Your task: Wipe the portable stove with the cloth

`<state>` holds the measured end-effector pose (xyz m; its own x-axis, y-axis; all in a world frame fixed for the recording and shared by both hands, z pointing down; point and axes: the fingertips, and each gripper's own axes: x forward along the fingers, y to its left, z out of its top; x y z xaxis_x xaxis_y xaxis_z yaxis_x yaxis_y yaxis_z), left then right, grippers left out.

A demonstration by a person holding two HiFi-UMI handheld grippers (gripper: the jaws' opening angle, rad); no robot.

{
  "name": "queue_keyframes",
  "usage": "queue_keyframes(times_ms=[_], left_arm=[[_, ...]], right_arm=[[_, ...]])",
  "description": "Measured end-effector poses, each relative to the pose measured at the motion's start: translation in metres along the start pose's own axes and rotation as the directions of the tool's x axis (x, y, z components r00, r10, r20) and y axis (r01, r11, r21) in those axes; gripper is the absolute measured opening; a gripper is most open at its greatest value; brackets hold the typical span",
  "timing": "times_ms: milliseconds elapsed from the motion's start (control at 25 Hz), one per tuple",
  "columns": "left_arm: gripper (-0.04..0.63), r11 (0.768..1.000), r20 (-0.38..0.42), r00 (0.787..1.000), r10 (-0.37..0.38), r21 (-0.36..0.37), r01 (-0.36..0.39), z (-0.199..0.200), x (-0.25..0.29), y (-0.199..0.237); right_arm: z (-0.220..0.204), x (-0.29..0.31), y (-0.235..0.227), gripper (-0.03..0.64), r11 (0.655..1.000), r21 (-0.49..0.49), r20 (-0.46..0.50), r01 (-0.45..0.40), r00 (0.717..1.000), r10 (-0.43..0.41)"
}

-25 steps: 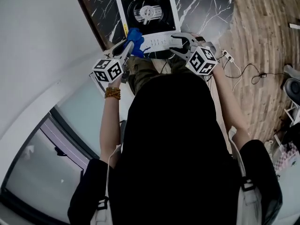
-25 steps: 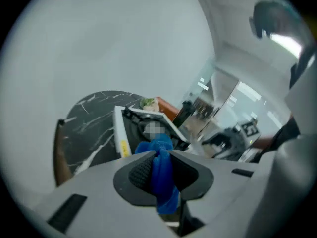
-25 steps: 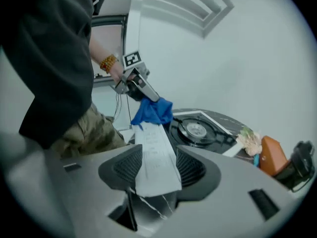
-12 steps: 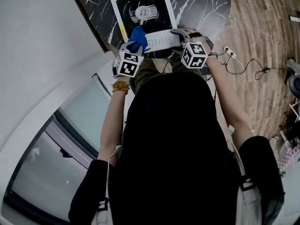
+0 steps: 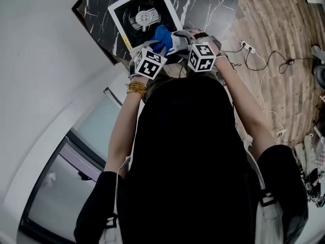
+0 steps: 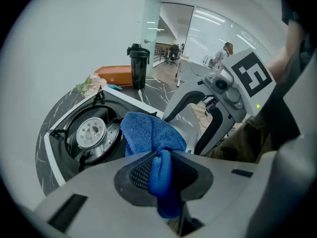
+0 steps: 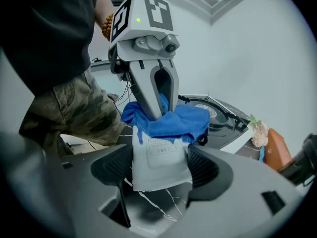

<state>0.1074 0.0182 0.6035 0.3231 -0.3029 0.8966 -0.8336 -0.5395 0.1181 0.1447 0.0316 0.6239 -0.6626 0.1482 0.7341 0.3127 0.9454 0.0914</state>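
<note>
My left gripper [image 6: 161, 170] has its fingers [image 6: 136, 172] clamped tight on a fold of the blue cloth [image 6: 148, 133]. The rest of the cloth bunches out ahead and rests on the white front panel of the portable stove [image 5: 144, 19], just beside the round burner [image 6: 91, 133]. The stove sits on the dark marbled worktop [image 5: 203, 4]. My right gripper [image 7: 161, 170] has just been opening, and its fingers [image 7: 111, 170] now stand wide apart, astride the near end of that white panel. As far as I can see, neither pad is pressing on it. To wipe well, I judge I should first bring the right fingers in gently on the panel so the stove cannot slide. Then I should tip the left gripper lower so that more than a wad of cloth meets the surface. Long, even strokes along the casing should serve best. I would keep clear of the pan-support prongs around the burner, where the pile could snag.
</note>
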Motion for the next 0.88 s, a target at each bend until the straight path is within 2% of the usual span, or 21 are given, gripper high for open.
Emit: queue_keyframes(times_ms=[160,240,400,520,640,720,760,840,880], left_arm=[[0.061,0.998,-0.003,0.999,-0.053,0.040,0.053,0.017,0.010,-0.013],[0.061,0.997,0.005,0.997,-0.077,0.019,0.077,0.023,0.015,-0.016],[0.061,0.981,0.076,0.989,-0.131,-0.132,0.140,0.032,0.021,-0.023],[0.061,0.943,0.147,0.975,-0.165,-0.266,0.199,0.040,0.022,-0.028],[0.064,0.917,0.177,0.963,-0.203,-0.312,0.251,0.044,0.021,-0.034],[0.087,0.888,0.218,0.943,-0.253,-0.335,0.316,0.048,0.016,-0.039],[0.087,0.865,0.256,0.925,-0.282,-0.348,0.360,0.051,0.011,-0.041],[0.098,0.809,0.361,0.868,-0.340,-0.359,0.466,0.055,-0.006,-0.045],[0.114,0.783,0.418,0.835,-0.357,-0.353,0.512,0.056,-0.018,-0.044]], right_arm=[[0.002,0.000,0.001,0.314,0.999,0.033,0.008,0.001,1.000,-0.002],[0.003,0.000,0.000,0.314,0.999,0.042,0.004,0.002,1.000,-0.002],[0.004,-0.006,-0.003,0.313,0.996,0.084,0.000,0.032,0.999,-0.032],[0.007,-0.013,-0.008,0.311,0.990,0.120,0.013,0.080,0.997,-0.082],[0.009,-0.015,-0.012,0.305,0.988,0.125,0.023,0.091,0.995,-0.094],[0.012,-0.019,-0.014,0.228,0.989,0.110,0.048,0.097,0.994,-0.103],[0.014,-0.023,-0.014,0.207,0.990,0.107,0.067,0.096,0.992,-0.104],[0.019,-0.034,-0.014,0.162,0.987,0.132,0.122,0.086,0.987,-0.102],[0.021,-0.042,-0.015,0.116,0.984,0.161,0.153,0.081,0.982,-0.106]])
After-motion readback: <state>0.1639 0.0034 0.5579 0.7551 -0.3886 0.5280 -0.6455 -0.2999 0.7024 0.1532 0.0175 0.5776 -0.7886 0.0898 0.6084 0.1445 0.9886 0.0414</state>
